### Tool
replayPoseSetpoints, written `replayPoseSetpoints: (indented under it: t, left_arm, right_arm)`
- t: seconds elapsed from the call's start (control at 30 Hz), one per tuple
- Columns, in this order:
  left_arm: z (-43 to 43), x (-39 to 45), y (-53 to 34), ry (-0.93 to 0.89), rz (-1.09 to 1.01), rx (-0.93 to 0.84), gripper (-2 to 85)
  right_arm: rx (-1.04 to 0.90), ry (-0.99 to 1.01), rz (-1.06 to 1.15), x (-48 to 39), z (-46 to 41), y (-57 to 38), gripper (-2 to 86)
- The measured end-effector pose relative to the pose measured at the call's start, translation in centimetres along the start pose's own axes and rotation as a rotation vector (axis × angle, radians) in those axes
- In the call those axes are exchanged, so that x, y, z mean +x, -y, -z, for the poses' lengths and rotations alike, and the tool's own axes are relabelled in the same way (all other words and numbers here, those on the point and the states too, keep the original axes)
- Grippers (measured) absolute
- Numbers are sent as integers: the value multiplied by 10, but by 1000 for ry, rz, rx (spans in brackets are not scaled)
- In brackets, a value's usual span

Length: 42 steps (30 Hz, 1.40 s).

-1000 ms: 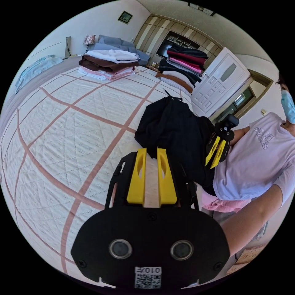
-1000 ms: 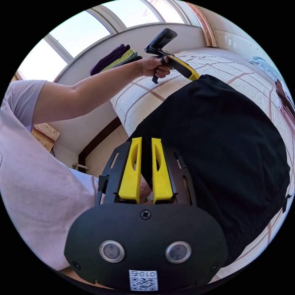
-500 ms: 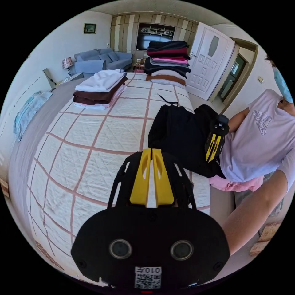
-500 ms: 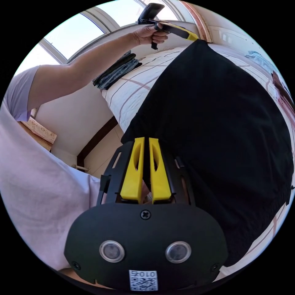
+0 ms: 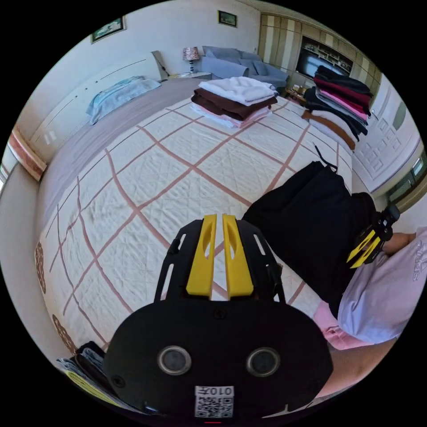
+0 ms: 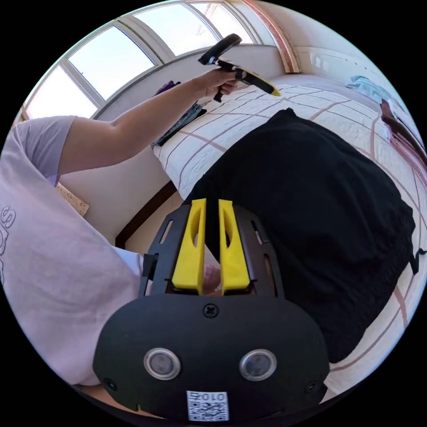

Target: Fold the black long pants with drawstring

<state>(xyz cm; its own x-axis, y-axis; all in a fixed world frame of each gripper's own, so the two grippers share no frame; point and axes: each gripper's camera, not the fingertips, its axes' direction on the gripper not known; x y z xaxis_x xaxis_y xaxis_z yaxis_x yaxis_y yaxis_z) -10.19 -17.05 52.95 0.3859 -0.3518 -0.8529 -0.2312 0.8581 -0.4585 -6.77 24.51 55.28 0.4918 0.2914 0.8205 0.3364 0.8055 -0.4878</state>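
The black pants [image 5: 311,213] lie bunched at the bed's near edge, their drawstring [image 5: 322,158] trailing toward the far stacks. In the right gripper view the pants [image 6: 311,200] spread over the quilt and hang off the edge. My right gripper [image 6: 212,201] sits at that hanging edge, jaws a little apart, black cloth showing through the gap. It appears beside the person's shirt as the right gripper [image 5: 356,262]. My left gripper [image 5: 219,216] hovers over bare quilt, jaws parted by a thin slit, holding nothing. A hand holds the left gripper [image 6: 273,91] above the bed, clear of the pants.
Two stacks of folded clothes [image 5: 233,95] [image 5: 340,98] stand at the far side of the quilted bed [image 5: 169,187]. More clothes [image 6: 178,120] lie by the window end. The person's shirt [image 6: 53,267] is close at the bed's edge. A white door [image 5: 391,133] is beyond.
Both views have swung. The jaws of both grippers have parted slightly since half a second ago. The left gripper now sits farther from the pants, which lie lower on the bed.
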Motion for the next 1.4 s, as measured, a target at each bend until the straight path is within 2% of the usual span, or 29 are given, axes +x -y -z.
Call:
replayPoseSetpoints:
  t: [0.13,0.27,0.3,0.37,0.5,0.6,0.7,0.83,0.93,1.0,1.1,1.23,1.4]
  left_arm:
    - [35,73,-43,-106,-153,96,11]
    - [3,163,-83,-166,-277,-43,30]
    - [-11,175,-94,-132,-251,-116,38]
    - [-16,178,-115,-85,-126,-138,47]
    - [9,138,-171,-267,341,67,58]
    - [29,113,-205,-269,518,206,59]
    - [36,110,-211,-307,461,115,62]
    - [49,154,-237,-210,253,59,73]
    - [30,167,-274,-275,335,-27,83]
    - [25,153,-307,-492,498,150,86]
    - [25,127,-338,-648,671,374,82]
    - [30,106,-347,-516,707,308,74]
    - [21,90,-342,-613,650,256,42]
  right_arm:
    - [104,-129,-128,28,55,-29,62]
    - [127,-195,-214,53,82,-44,60]
    - [107,-205,-227,57,83,-48,60]
    - [104,-180,-224,57,86,-51,58]
    - [125,-48,-23,17,75,-38,57]
    - [100,-9,118,-22,41,-25,77]
    - [27,-21,248,-64,5,-17,85]
    - [-42,-209,358,-89,-9,6,85]
    - [-83,-303,352,-69,-13,41,84]
    - [-111,-261,315,-48,-18,68,83]
    - [-133,-152,231,-12,-31,110,79]
    - [-166,-139,182,6,-54,142,74]
    - [-234,-155,112,20,-85,148,58]
